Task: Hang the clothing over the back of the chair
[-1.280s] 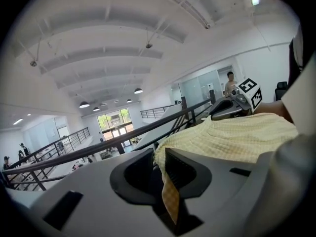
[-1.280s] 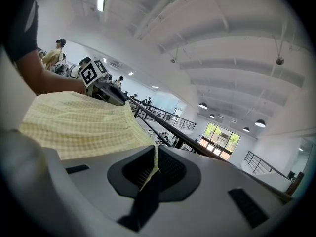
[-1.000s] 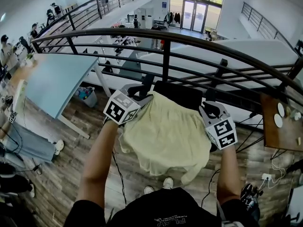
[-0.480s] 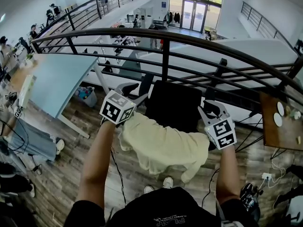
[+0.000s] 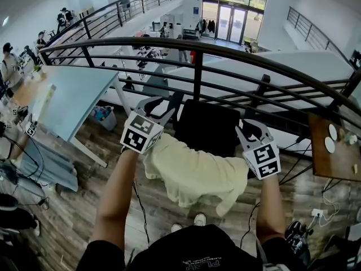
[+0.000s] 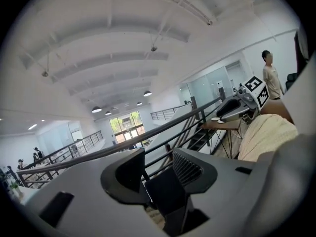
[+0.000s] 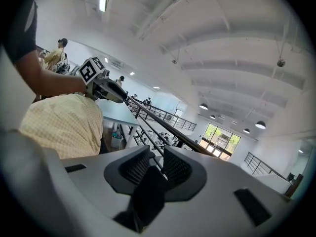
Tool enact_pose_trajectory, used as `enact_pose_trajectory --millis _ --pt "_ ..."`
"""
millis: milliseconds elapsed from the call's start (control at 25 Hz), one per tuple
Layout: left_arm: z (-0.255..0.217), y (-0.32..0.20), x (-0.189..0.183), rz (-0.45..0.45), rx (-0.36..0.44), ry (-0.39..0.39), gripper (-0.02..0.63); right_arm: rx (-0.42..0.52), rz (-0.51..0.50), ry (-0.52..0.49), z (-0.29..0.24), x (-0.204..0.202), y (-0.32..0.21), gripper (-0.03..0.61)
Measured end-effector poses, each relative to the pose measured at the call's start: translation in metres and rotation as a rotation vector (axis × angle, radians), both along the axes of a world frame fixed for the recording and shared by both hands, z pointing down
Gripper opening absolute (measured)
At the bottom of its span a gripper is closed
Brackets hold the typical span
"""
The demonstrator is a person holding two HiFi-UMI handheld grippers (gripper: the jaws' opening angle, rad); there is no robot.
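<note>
Where one black chair (image 5: 206, 125) stands, one pale garment (image 5: 194, 174) drapes it.

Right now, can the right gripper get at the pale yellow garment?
Probably yes: the right gripper is open and empty beside the garment, with nothing between them.

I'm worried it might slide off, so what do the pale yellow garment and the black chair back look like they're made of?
The pale yellow garment looks like thin woven cloth, perhaps cotton or a blend. It is matte, falls in soft folds, and the right gripper view shows a fine check weave. The black chair back looks like matte fabric or mesh with no shine, but it is too dark to tell which.
</note>
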State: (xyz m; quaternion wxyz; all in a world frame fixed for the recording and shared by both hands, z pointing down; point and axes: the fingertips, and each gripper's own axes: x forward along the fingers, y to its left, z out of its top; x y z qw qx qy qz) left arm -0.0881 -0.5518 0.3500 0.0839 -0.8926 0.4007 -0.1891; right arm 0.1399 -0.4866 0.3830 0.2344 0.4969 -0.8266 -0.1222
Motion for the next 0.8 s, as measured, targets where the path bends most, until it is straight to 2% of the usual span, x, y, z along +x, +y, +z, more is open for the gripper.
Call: enact_pose_trajectory --millis 200,320,440,640,800 --pt "-0.025 0.019 0.0 -0.018 0.066 0.066 0.147 0.036 0.015 -0.044 -0.013 -0.002 0.009 0.077" --pt "-0.037 0.034 0.0 -0.059 0.118 0.097 0.057 0.082 0.022 -0.096 -0.027 0.001 0.019 0.057" --pt "-0.049 0.046 -0.003 -0.093 0.16 0.129 0.019 0.128 0.035 -0.171 -0.045 0.002 0.029 0.047" --pt "-0.055 0.07 -0.005 -0.108 0.153 0.214 0.012 0.189 0.068 -0.278 -0.065 0.004 0.049 0.029" --pt "-0.051 0.088 -0.013 -0.116 0.135 0.257 0.012 0.215 0.068 -0.312 -0.076 -0.005 0.064 0.02"
